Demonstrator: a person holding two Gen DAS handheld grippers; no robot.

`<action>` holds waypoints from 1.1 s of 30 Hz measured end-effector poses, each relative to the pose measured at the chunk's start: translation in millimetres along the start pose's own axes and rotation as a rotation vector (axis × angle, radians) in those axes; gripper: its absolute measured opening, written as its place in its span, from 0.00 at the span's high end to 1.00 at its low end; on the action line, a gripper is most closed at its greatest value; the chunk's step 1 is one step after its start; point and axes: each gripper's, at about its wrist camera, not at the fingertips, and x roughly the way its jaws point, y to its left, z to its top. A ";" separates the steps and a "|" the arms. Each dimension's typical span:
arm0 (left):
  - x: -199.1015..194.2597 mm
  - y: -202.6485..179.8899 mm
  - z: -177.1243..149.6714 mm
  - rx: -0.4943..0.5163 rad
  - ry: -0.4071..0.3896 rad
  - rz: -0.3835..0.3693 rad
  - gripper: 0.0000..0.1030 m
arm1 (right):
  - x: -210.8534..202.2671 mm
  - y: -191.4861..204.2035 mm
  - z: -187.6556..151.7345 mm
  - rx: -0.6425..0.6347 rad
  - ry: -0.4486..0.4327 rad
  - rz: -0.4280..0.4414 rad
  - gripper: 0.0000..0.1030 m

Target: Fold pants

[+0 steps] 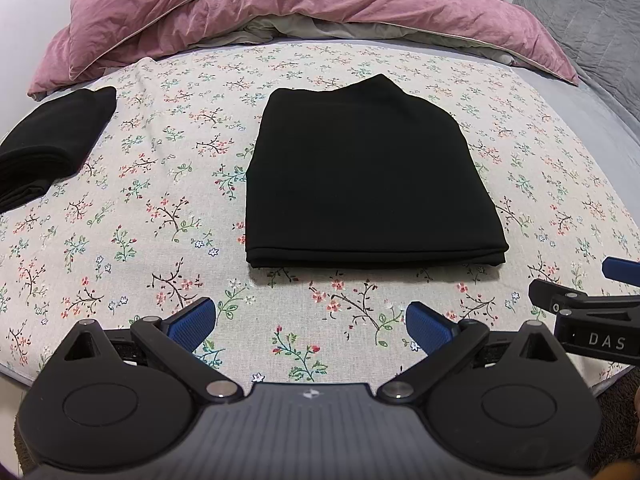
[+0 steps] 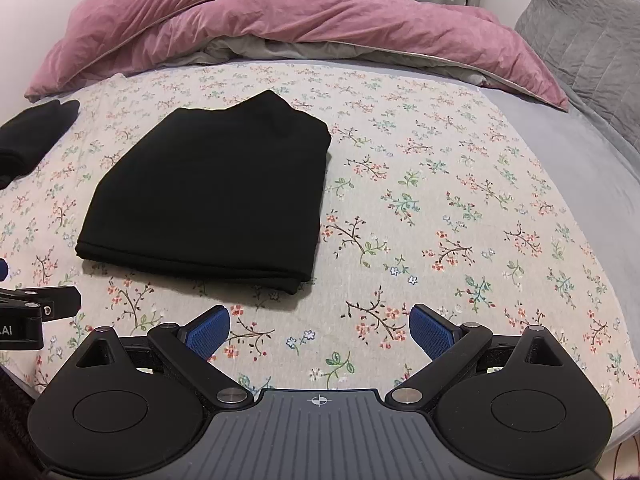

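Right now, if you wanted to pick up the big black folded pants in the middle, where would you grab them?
Probably at the thick near edge of the black folded pants, coming low from the front. The layers stack there on the flowery sheet, so the open left gripper and right gripper could each pinch a near corner.

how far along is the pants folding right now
Looks done: the black pants lie in a neat folded rectangle on the floral sheet; a second folded black garment sits at the sheet's left. In hand: nothing, the left gripper and right gripper are open, short of the pants. Left: perhaps only putting it away.
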 end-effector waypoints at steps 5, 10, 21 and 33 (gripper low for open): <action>-0.2 -0.5 -0.1 0.000 0.000 0.000 0.00 | -0.1 0.2 0.1 0.001 0.001 -0.001 0.05; 0.1 -0.4 0.0 -0.001 0.001 0.001 0.00 | 0.9 1.1 -1.0 0.000 0.004 0.000 0.05; -0.2 0.2 -0.3 0.005 0.000 -0.001 0.00 | 2.2 1.7 -3.1 -0.001 0.010 0.006 0.05; -0.3 1.3 -0.6 0.006 0.001 -0.003 0.00 | 2.1 0.1 -2.1 -0.004 0.013 0.009 0.05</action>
